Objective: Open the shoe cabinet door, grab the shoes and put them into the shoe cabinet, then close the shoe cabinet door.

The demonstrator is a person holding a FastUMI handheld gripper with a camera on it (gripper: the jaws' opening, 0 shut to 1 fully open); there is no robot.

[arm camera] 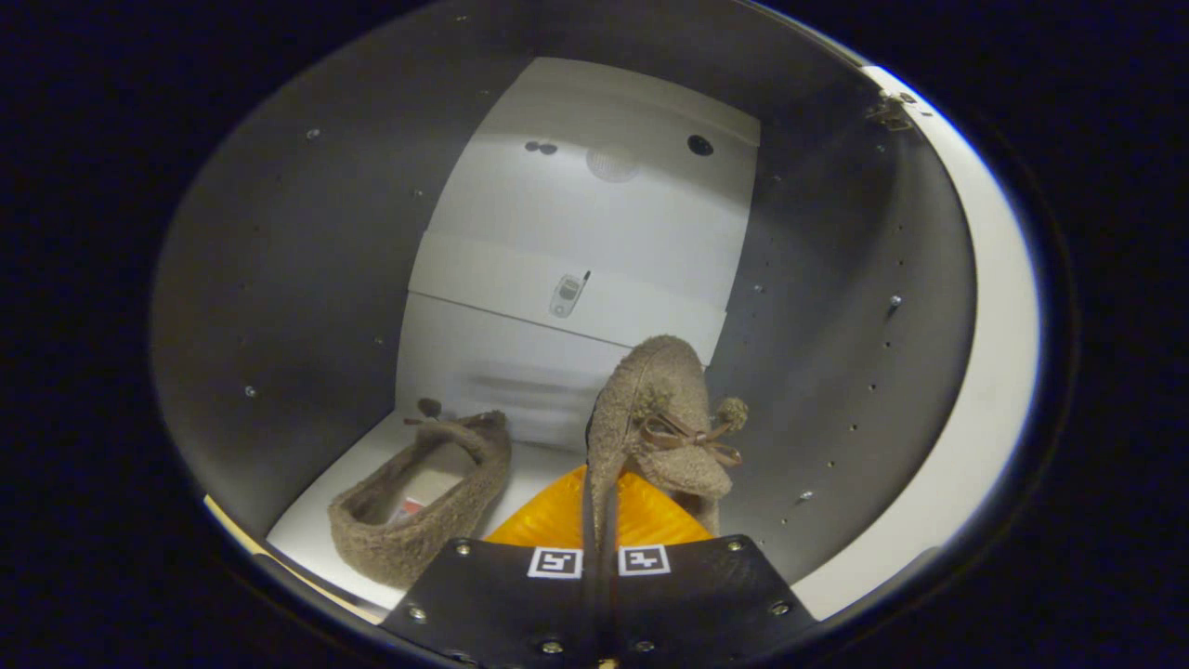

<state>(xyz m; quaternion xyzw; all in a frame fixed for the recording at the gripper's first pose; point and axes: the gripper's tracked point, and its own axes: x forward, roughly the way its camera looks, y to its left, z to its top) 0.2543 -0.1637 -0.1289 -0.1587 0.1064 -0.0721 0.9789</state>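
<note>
We had the gripper [599, 548] reaching inside the shoe cabinet [297, 279], its fingers drawn nearly together and pinching the thin heel edge of a fuzzy brown shoe [650, 418]. Both fingers pressed on that edge, so the shoe hung from them, toe pointing away toward the cabinet's pale back panel [594, 232], its little ribbon bow [692, 437] on the side facing the right cabinet wall. The held shoe was raised off the cabinet floor [316, 520]. The second shoe [423, 502] of the pair lay flat on that floor, to the left of the held one and apart from it, close to the left cabinet wall, opening upward. Past the right wall, the cabinet's white front edge [994, 372] curved by.
</note>
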